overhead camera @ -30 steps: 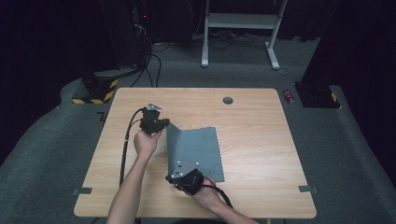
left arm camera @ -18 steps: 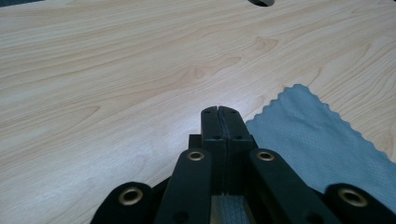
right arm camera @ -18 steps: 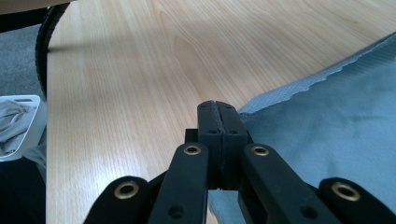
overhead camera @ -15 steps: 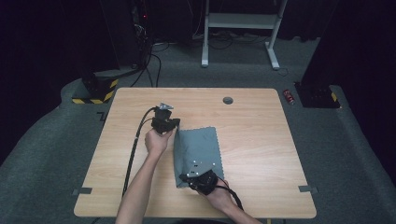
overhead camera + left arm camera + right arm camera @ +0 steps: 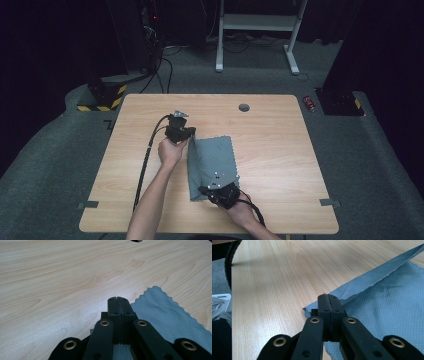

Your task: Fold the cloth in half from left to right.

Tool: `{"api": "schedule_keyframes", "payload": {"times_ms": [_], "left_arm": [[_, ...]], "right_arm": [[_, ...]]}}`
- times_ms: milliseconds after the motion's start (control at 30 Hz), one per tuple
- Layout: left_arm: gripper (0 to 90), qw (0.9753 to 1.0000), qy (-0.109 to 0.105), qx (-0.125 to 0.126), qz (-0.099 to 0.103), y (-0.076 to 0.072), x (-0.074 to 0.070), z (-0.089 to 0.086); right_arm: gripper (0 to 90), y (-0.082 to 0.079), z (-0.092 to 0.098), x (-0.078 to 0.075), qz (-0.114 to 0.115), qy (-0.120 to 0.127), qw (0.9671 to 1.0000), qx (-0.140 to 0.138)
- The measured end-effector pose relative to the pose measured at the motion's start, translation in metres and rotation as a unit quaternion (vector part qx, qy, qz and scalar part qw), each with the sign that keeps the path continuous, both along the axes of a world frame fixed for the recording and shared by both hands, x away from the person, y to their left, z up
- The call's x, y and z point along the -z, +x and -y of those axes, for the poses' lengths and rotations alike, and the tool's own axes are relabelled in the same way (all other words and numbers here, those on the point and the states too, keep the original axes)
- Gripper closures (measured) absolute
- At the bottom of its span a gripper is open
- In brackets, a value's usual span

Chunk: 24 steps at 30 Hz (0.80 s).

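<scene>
The grey cloth (image 5: 212, 165) lies on the counter (image 5: 280, 150) between the 2 tongs, and each pair is clamped on 1 corner of it: the left tongs (image 5: 186, 134) pinch the far corner, the right tongs (image 5: 212, 191) the near one, both along the cloth's left edge. Holding 2 corners of the same side this way probably lets the person carry that edge across in a fold (the edge already rises off the wood in the right gripper view). In the left gripper view the jaws stand together with cloth (image 5: 165, 315) just to their right. Count: 1 cloth, 2 tongs, 1 round hole (image 5: 244, 107) in the counter beyond the left tongs.
</scene>
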<state>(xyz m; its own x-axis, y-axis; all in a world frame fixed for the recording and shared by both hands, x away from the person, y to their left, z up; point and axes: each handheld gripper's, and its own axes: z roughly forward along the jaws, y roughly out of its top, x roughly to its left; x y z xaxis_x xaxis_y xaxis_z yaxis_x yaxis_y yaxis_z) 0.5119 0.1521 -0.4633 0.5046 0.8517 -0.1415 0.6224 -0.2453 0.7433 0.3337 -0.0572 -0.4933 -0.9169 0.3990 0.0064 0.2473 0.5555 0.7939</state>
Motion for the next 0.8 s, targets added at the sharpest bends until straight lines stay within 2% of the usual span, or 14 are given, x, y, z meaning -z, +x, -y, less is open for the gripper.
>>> {"api": "schedule_keyframes", "payload": {"times_ms": [333, 800], "left_arm": [[89.7, 0.9999, 0.003, 0.011, 0.002, 0.002, -0.004, 0.012], [89.8, 0.9999, -0.001, 0.012, 0.001, 0.004, -0.003, 0.016]], "right_arm": [[90.0, 0.000, 0.008, 0.000, -0.001, 0.004, 1.0000, 0.005], [90.0, -0.001, 0.016, -0.001, -0.001, 0.007, 0.9999, 0.011]]}}
